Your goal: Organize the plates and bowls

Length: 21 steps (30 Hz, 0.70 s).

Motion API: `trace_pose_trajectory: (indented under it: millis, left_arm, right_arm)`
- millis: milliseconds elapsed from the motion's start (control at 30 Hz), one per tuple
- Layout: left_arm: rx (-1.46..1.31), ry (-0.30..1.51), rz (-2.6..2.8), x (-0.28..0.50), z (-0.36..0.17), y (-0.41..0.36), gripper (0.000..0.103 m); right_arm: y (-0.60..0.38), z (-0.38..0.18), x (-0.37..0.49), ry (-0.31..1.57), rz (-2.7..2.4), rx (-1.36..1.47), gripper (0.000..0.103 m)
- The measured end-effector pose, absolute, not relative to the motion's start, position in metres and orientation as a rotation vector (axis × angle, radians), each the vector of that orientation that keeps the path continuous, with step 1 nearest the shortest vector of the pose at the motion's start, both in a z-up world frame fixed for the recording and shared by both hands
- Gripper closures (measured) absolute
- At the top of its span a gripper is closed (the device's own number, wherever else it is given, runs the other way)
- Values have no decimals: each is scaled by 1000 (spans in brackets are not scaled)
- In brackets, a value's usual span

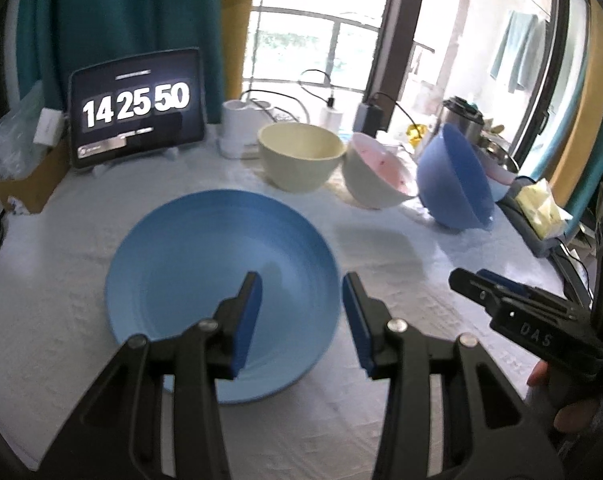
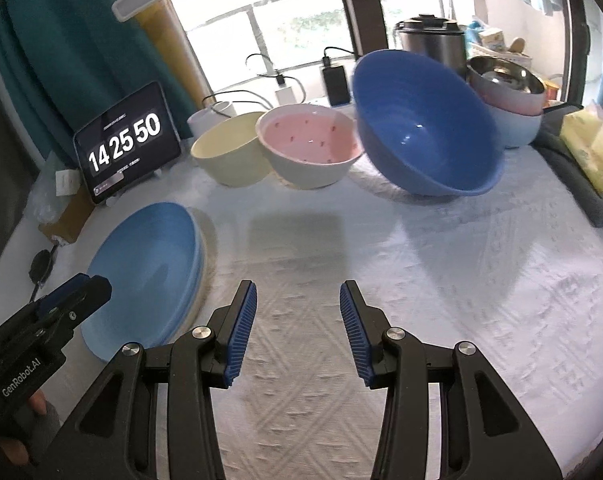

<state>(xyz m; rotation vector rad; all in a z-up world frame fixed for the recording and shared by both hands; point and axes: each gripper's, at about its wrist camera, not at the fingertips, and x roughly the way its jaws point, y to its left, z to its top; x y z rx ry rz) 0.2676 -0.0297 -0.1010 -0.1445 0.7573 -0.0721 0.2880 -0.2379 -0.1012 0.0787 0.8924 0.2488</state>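
Over on the worktop, everything's easiest to place off the light blue plate, which lies flat on the white cloth. The left hand-held gripper hangs right above the plate's near-right edge, jaws parted with nothing between them, so it's released and clearly the closer one. The right hand-held gripper sits off to the plate's right over bare cloth, also released and empty. Behind the plate, toward the window, there's a row: cream bowl, then the pink-lined bowl touching it, then the big dark blue bowl tipped on its side with its mouth facing roughly toward the grippers. A plate's round, so no long axis to fuss over; my guess is the rim nearest the left gripper is the obvious spot to pinch. Looks like there's a pale rim peeking out under the plate in the right view, maybe a second plate, can't tell for sure.
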Motion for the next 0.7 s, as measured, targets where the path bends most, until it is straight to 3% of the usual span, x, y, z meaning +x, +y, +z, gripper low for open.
trace_pose_trajectory:
  millis: [700]
  left_arm:
    - [-57, 752, -169, 310, -94, -118, 60]
  right_arm:
    - [-325, -92, 315, 851, 165, 121, 57]
